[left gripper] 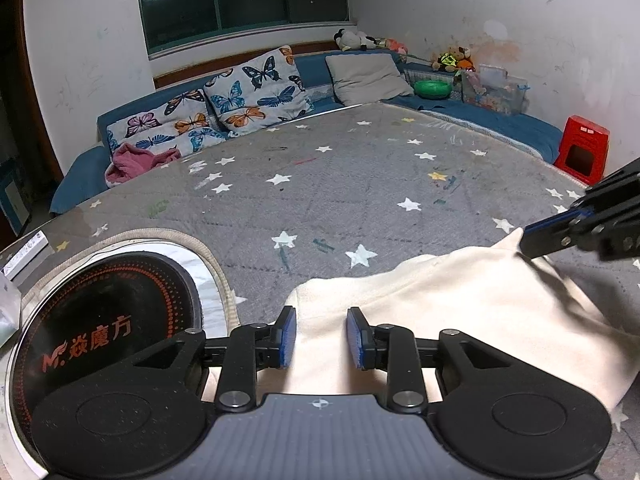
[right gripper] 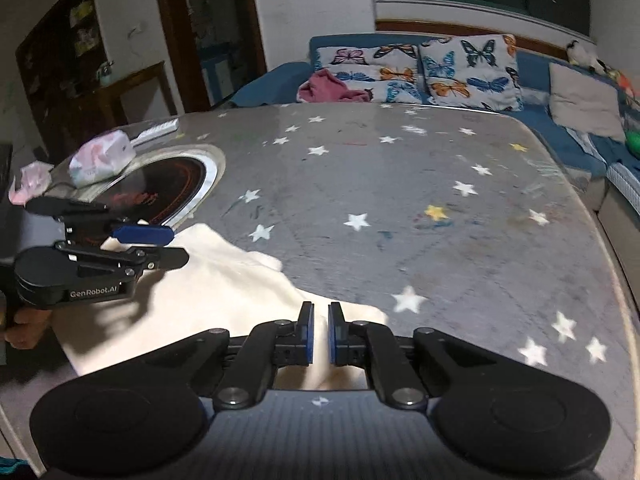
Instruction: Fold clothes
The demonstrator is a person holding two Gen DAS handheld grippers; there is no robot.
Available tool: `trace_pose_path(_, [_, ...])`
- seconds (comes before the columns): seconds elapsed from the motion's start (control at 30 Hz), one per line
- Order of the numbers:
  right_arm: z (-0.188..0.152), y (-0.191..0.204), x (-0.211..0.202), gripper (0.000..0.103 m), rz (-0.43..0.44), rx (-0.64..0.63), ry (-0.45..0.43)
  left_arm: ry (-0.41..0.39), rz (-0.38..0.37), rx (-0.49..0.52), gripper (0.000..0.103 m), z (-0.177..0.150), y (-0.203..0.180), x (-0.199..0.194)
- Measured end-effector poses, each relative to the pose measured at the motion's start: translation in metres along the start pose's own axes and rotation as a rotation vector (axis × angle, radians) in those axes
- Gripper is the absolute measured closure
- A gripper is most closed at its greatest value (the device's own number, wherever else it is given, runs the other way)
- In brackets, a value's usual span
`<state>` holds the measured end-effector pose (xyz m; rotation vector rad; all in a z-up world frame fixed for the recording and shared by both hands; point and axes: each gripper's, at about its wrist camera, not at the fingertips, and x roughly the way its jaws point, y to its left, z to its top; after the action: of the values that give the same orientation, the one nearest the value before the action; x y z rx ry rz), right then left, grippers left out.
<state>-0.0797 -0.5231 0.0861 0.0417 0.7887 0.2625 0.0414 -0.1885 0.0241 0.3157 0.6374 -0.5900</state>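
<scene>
Cream garment [left gripper: 420,312] spread on the starred desk [left gripper: 320,184] for folding — left gripper [left gripper: 321,338] fingers parted over its near edge, right gripper [right gripper: 319,334] fingers nearly shut, apparently pinching cloth to lift a fold.

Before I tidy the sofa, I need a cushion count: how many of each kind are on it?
Butterfly-print cushions: 2
Plain beige cushion: 1
Total: 3
</scene>
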Motion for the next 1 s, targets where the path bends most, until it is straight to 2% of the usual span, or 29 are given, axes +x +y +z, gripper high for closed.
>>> trace_pose_path(0.1, [-0.004, -0.004, -0.009, 0.097, 0.02, 0.014, 0.017, -0.026, -0.024, 0.015, 0.072, 0.001, -0.01, -0.014])
trace_pose_path(0.27, [-0.012, -0.007, -0.012, 0.093, 0.021, 0.035, 0.03, -0.083, -0.138, 0.088, 0.072, -0.002, -0.046, -0.047])
trace_pose_path(0.37, [-0.015, -0.012, -0.012, 0.093, 0.03, 0.069, 0.027, -0.073, -0.219, 0.126, 0.072, -0.009, -0.07, -0.053])
trace_pose_path(0.43, [-0.017, -0.012, -0.013, 0.092, 0.037, 0.072, 0.027, -0.06, -0.245, 0.155, 0.072, -0.015, -0.086, -0.053])
trace_pose_path(0.7, [-0.022, -0.008, -0.008, 0.092, 0.054, 0.066, 0.034, -0.047, -0.278, 0.214, 0.073, -0.029, -0.12, -0.05])
trace_pose_path(0.9, [-0.024, -0.007, 0.001, 0.092, 0.044, 0.065, 0.035, -0.046, -0.271, 0.199, 0.072, -0.033, -0.127, -0.047])
trace_pose_path(1.0, [-0.022, -0.002, -0.002, 0.092, 0.009, 0.041, 0.023, -0.044, -0.285, 0.158, 0.072, -0.035, -0.121, -0.055])
